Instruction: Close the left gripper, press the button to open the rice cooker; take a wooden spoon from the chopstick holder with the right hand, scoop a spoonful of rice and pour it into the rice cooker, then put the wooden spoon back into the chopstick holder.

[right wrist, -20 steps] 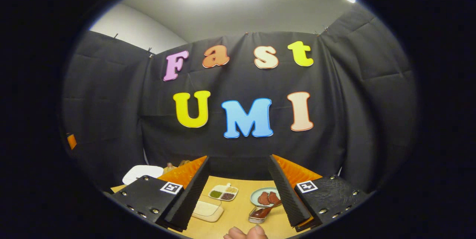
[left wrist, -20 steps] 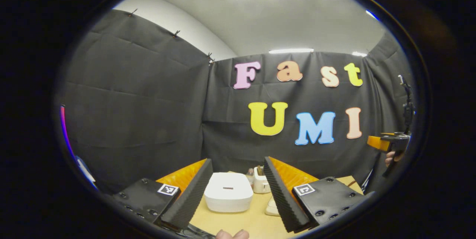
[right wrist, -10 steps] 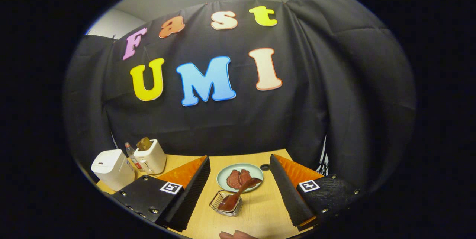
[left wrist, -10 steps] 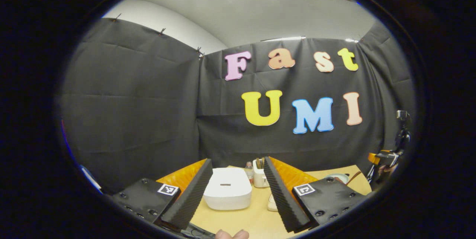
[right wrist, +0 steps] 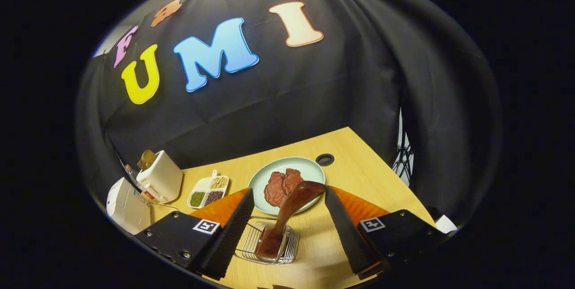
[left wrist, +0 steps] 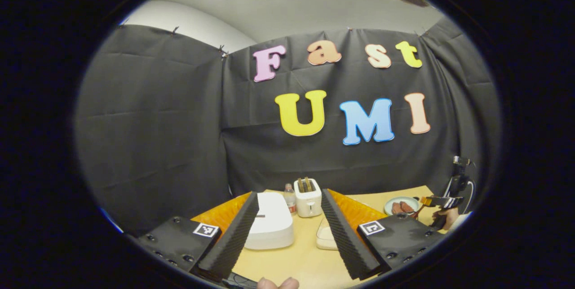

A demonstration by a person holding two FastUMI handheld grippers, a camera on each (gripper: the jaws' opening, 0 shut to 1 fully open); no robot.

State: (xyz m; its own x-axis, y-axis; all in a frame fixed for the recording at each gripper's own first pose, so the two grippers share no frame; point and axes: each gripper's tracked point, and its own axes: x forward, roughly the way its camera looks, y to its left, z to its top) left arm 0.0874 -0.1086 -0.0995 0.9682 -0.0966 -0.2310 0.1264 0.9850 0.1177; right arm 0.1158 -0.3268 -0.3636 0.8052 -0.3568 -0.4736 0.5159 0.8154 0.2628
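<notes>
The white rice cooker [left wrist: 269,221] sits shut on the wooden table, just ahead of my left gripper [left wrist: 289,195], which is open and apart from it. A shallow rice container [left wrist: 324,237] lies partly behind one finger. A wire chopstick holder [right wrist: 269,246] holds a dark wooden spoon [right wrist: 289,210] leaning up and to the right. My right gripper [right wrist: 288,192] hangs open over it, with the spoon between the fingers and untouched. The rice cooker [right wrist: 126,206] stands far left in the right gripper view. The right gripper [left wrist: 438,201] and the hand holding it appear far right in the left gripper view.
A cream toaster [left wrist: 307,191] and a small bottle [left wrist: 290,199] stand behind the cooker. A pale green plate [right wrist: 310,165] with meat lies beyond the holder. A divided dish of beans [right wrist: 207,190] is near the toaster [right wrist: 159,181]. The table [right wrist: 359,176] has a cable hole [right wrist: 324,159].
My right gripper has dropped and tipped down over the holder, so the spoon now stands between its fingers. My left gripper has shifted slightly; the cooker sits a little more to the left.
</notes>
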